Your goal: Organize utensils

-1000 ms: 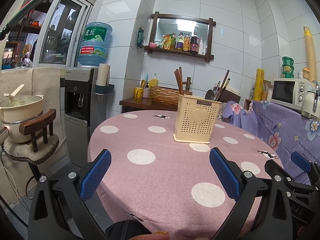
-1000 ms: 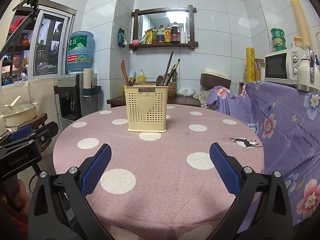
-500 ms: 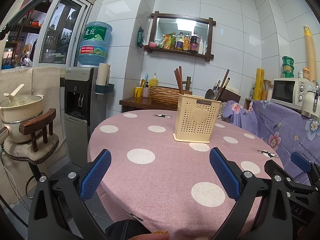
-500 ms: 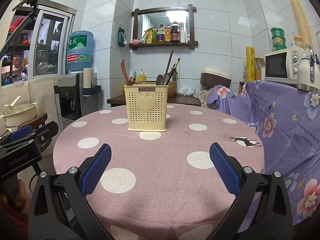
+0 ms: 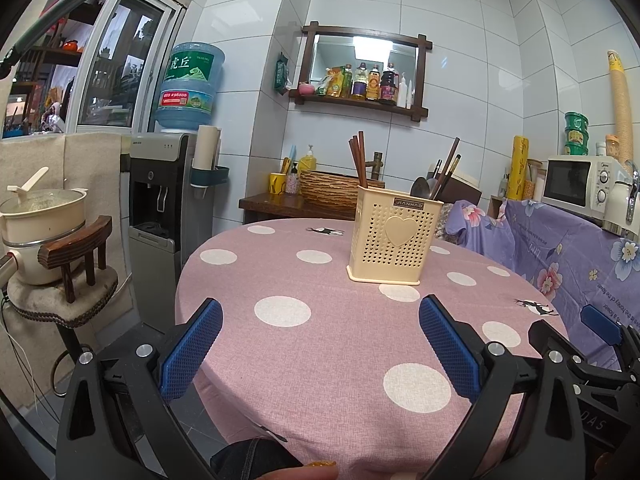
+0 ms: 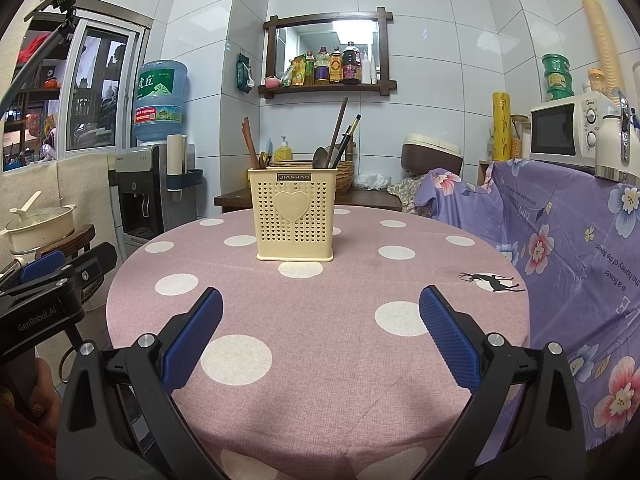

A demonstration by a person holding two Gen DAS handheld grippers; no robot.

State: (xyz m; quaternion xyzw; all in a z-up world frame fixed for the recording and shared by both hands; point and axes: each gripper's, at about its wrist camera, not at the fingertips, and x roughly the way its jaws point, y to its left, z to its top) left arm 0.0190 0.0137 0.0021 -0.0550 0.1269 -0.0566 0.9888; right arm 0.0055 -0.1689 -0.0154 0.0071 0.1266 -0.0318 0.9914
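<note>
A cream perforated utensil holder (image 5: 394, 246) (image 6: 295, 216) with a heart on its front stands upright on the round pink polka-dot table (image 5: 320, 344) (image 6: 320, 360). Brown chopsticks (image 5: 359, 158) (image 6: 250, 144) stick up at its left side. A dark spoon (image 6: 320, 157) and more chopsticks (image 5: 446, 172) (image 6: 343, 136) lean at its right side. My left gripper (image 5: 320, 344) is open and empty over the table's near edge. My right gripper (image 6: 320, 336) is open and empty too, well short of the holder.
A water dispenser (image 5: 168, 200) and a stool with a pot (image 5: 44, 216) stand left of the table. A purple floral cloth (image 6: 568, 248) covers the counter on the right, with a microwave (image 6: 568, 132) on it. A wicker basket (image 5: 332, 190) sits behind the table.
</note>
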